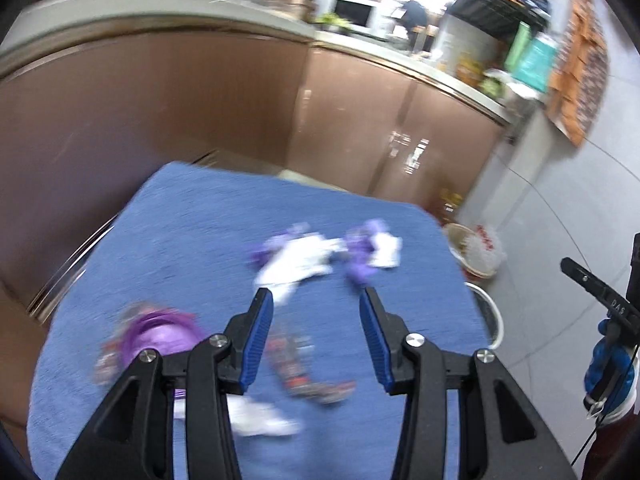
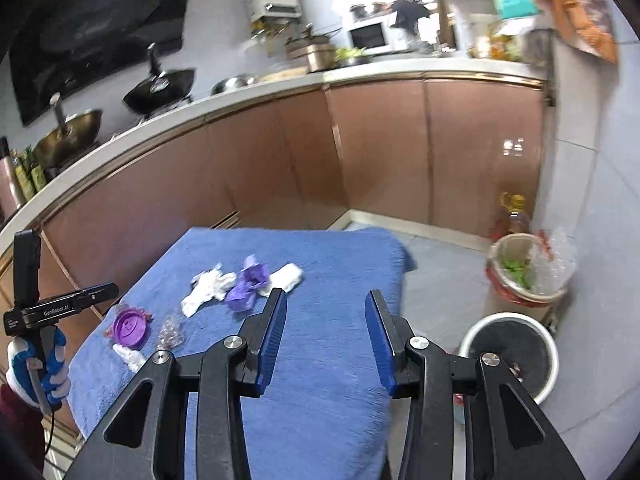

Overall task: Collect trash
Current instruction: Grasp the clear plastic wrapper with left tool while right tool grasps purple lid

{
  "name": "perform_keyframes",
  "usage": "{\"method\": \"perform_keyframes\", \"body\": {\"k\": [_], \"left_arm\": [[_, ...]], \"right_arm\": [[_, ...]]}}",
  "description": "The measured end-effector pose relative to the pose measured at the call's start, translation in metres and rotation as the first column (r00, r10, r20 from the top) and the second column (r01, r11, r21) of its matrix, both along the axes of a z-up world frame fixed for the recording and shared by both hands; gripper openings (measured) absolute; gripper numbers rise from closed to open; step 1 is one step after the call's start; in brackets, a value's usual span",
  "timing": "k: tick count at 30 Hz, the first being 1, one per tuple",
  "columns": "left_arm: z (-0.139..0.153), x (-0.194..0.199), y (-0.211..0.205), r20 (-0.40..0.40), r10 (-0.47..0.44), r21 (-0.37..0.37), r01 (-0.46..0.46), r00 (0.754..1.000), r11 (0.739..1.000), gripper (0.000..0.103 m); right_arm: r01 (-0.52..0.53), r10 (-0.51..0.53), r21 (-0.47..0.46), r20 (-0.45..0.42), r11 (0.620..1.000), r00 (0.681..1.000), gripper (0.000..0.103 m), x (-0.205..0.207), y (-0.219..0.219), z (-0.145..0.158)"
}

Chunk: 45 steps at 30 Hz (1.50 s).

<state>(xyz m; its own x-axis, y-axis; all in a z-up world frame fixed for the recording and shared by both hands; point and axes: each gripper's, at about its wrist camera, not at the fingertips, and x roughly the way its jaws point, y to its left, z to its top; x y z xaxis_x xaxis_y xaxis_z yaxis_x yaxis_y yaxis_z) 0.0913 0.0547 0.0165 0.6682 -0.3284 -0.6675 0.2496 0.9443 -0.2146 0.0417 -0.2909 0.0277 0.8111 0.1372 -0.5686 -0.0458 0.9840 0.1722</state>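
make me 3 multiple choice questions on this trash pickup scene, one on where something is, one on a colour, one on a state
1. Where is the white bin?
A. on the counter
B. on the floor beside the table
C. on the blue cloth

2. What colour is the round lid?
A. purple
B. green
C. yellow

3. What is between the right gripper fingers?
A. a white tissue
B. a purple glove
C. nothing

Key: 1 B, it stands on the floor tiles at the table's right edge. 2 A, it is plainly purple against the blue cloth. 3 C, the fingers stand apart with only cloth behind.
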Motion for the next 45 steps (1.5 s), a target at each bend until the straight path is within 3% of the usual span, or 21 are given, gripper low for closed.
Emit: {"method": "perform_keyframes", "body": {"k": [7,12,20,26,33,35,38,42,45], "left_arm": [[-0.03,-0.007,0.118,-0.052,0.179,0.028,-0.178,0.982,0.984,0.043],[-0.056,-0.014,0.16,-0.091,0.212,0.058,-0.207,0.973,0.977,0.043],[-0.082,-0.002,0.154,-0.114,0.081,0.145,-0.064,0.99,0.987,0.043],[-0.098,0.015,0.148,-0.136,0.023,0.216,0.007,0.99,0.976,0.043],[-0.107,0.028,0.15,-0.136,0.011,0.195,0.016,0.991,0.981,0.039],[-0.109,0.031,0.15,-0.144,0.008,0.186,0.019,0.99,0.982,0.025],[-0.111,0.03,0.149,-0.144,0.009,0.184,0.018,0.99,0.983,0.016],[-0.11,0.028,0.151,-0.134,0.032,0.172,-0.009,0.99,0.985,0.008],[-0.106,0.023,0.156,-0.124,0.058,0.158,-0.038,0.991,0.987,0.006]], "right_arm": [[-0.215,0.216,0.02,-0.05,0.976,0.975,0.041,0.056,0.082,-0.017],[-0.396,0.399,0.049,-0.11,0.917,0.91,0.041,0.092,0.164,-0.044],[-0.58,0.578,0.065,-0.225,0.812,0.785,0.041,0.129,0.264,-0.097],[-0.631,0.627,0.094,-0.291,0.77,0.722,0.041,0.15,0.3,-0.129],[-0.671,0.67,0.128,-0.329,0.73,0.666,0.041,0.173,0.331,-0.155],[-0.678,0.675,0.132,-0.34,0.723,0.654,0.036,0.178,0.338,-0.16],[-0.688,0.68,0.131,-0.366,0.713,0.635,0.025,0.182,0.346,-0.168],[-0.707,0.686,0.105,-0.377,0.699,0.622,0.005,0.18,0.353,-0.172],[-0.712,0.686,0.082,-0.363,0.698,0.631,0.005,0.175,0.354,-0.167]]}}
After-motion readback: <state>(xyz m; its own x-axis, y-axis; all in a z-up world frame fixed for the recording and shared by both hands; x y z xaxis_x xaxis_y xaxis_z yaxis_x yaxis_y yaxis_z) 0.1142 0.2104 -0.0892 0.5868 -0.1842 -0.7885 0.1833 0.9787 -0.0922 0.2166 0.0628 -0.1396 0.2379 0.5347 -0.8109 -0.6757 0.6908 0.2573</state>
